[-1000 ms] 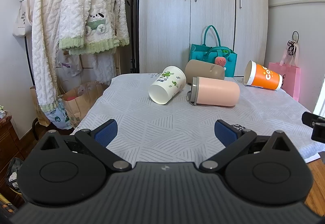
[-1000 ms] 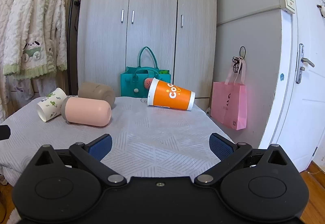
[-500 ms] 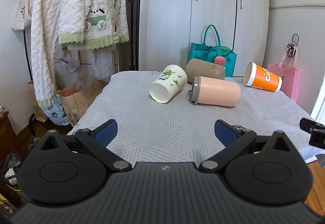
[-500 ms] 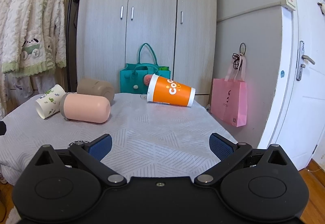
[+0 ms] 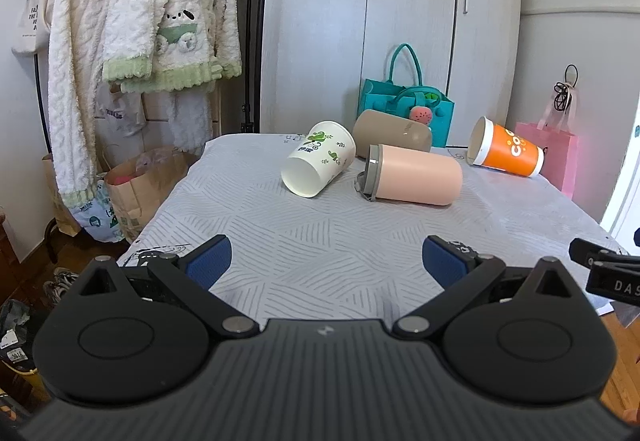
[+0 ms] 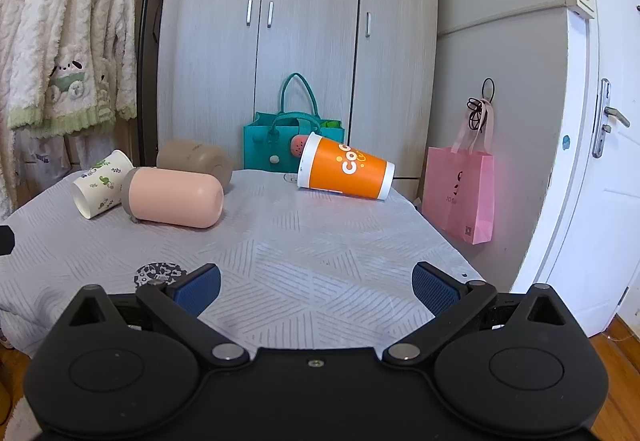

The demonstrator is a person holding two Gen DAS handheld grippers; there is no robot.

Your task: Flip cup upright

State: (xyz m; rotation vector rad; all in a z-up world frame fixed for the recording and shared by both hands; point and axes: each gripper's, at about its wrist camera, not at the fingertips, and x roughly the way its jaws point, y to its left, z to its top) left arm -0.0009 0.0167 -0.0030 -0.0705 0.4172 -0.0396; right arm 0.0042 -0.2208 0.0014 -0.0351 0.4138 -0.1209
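Left wrist view shows four cups lying on their sides across the table (image 5: pixel 320 241), and the nearest, the white paper cup (image 5: pixel 319 158), looks light and crushable, best pinched gently mid-wall by the spread, empty left gripper (image 5: pixel 326 261), the right gripper (image 6: pixel 316 291) equally wide.

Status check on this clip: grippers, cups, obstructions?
Left gripper and right gripper open, empty. Four cups on their sides, nearest the pink tumbler. Nothing between.
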